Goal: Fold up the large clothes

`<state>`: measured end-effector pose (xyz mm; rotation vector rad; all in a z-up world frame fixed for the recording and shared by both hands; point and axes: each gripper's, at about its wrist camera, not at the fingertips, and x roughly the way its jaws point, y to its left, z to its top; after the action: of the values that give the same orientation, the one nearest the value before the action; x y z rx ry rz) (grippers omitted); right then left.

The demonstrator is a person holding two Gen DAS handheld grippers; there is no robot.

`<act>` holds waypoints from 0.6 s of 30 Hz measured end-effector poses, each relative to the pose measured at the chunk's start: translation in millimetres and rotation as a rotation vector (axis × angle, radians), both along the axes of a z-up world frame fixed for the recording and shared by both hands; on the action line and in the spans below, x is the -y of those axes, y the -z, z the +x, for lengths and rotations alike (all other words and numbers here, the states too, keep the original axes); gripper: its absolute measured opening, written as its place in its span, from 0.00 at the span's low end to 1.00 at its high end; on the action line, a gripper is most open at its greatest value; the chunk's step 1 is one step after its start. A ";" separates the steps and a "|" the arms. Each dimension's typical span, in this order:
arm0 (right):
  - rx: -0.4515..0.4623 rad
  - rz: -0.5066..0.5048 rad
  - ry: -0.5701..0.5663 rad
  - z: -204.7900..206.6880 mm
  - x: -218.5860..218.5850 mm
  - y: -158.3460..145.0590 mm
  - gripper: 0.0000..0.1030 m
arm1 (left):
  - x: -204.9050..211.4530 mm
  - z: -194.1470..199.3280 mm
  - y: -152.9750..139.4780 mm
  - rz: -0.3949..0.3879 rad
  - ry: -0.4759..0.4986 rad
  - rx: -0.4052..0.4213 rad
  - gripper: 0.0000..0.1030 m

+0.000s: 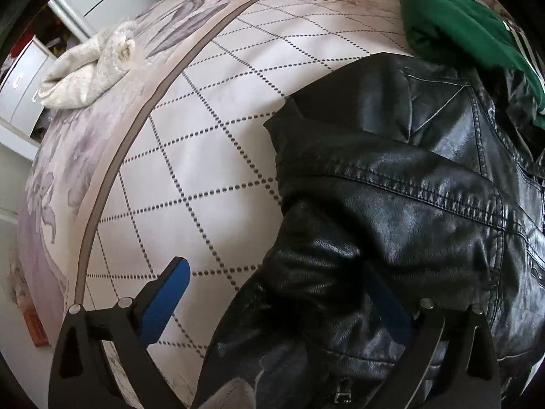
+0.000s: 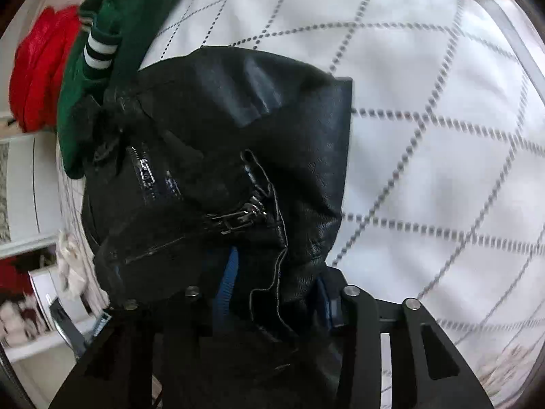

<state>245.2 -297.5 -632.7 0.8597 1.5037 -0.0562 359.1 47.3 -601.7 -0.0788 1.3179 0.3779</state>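
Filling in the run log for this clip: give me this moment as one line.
stage: folding black leather jacket on bed | left tool: open, jacket between fingers | right tool: around jacket fold, grip unclear | nearby: green garment

Bare white quilted bedspread with dotted grid lines (image 1: 204, 156) open beside the bulky black leather jacket (image 1: 391, 187), crumpled green knit garment (image 1: 453, 24) touching its far edge, cream fluffy towel (image 1: 92, 68) well apart.
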 end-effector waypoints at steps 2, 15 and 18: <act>-0.012 0.064 0.086 -12.6 5.3 -0.4 0.30 | -2.2 5.4 -0.8 0.001 0.026 -0.001 1.00; -0.231 0.154 0.187 -165.6 -64.4 -9.6 0.31 | 23.8 11.4 -26.0 0.123 0.334 0.037 1.00; -0.257 0.123 0.107 -169.2 -70.2 -16.1 0.44 | 29.2 -18.8 -48.8 0.126 0.335 0.057 1.00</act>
<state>76.1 -227.3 -616.6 1.0631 1.7130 -0.1596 340.4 18.1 -552.9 0.2328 1.2221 0.1704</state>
